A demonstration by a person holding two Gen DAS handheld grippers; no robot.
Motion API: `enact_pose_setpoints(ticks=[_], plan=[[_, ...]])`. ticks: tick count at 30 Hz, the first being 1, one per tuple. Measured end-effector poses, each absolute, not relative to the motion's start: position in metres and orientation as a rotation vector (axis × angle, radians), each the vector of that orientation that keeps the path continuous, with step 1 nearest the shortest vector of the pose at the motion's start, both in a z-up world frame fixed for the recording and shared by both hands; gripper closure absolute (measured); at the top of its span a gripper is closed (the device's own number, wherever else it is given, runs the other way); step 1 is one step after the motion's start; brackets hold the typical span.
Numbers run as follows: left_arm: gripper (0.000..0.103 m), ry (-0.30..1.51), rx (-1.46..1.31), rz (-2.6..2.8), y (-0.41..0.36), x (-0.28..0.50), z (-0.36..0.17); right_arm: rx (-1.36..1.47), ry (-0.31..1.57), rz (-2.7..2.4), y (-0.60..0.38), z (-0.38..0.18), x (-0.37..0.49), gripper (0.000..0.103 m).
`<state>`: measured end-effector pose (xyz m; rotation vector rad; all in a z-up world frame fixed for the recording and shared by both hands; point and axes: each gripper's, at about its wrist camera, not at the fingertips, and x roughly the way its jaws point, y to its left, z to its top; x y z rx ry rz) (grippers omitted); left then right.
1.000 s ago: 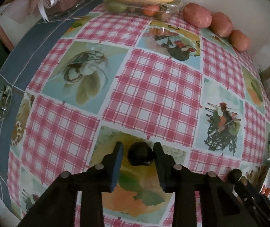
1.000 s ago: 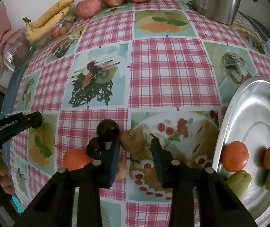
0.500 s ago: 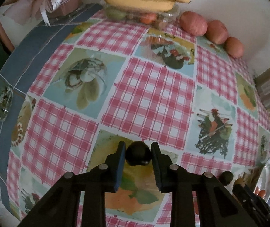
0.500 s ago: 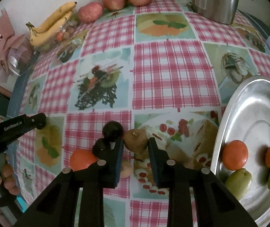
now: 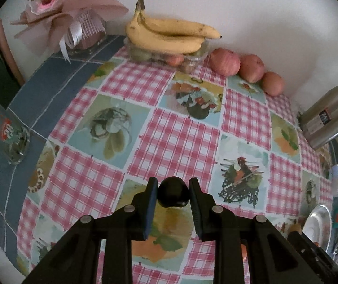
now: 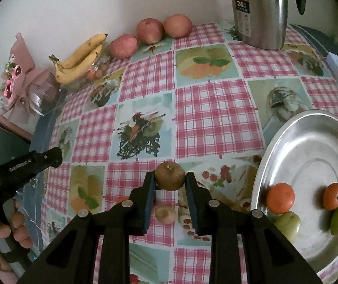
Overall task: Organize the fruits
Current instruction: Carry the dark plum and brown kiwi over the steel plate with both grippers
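Right tool (image 6: 170, 181), kiwi (image 6: 169, 175), tray (image 6: 275, 142) beside.

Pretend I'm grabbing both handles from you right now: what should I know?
Left gripper: jaws shut on a dark round fruit, lifted off the table.
Right gripper: jaws shut on a brown kiwi-like fruit, also lifted.
Metal tray, at the right: two oranges and two green fruits already in.
Left: probably both held fruits go to the tray, then the small pale fruit on the cloth.
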<state>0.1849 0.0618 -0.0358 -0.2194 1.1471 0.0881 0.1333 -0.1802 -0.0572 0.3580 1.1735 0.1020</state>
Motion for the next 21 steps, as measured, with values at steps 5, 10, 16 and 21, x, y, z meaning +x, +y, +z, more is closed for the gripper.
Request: enact_pose_setpoints(ticks=[5,10,16,21], plan=[[0.074,1.129,-0.211,0.1,0.063,0.183,-0.031,0.37,1.174,0.102,-0.183,-0.058,0.132,0.076],[0.074,1.123,-0.197,0.097,0.059,0.181,-0.027,0.382,1.177,0.084,-0.19,-0.058,0.132,0.076],[0.074,1.121,-0.187,0.073,0.045,0.178,-0.024,0.418,1.173,0.013,-0.215,-0.06,0.129,0.076],[0.074,1.113,-0.17,0.008,0.021,0.176,-0.019,0.465,1.154,-0.068,-0.246,-0.057,0.121,0.076]])
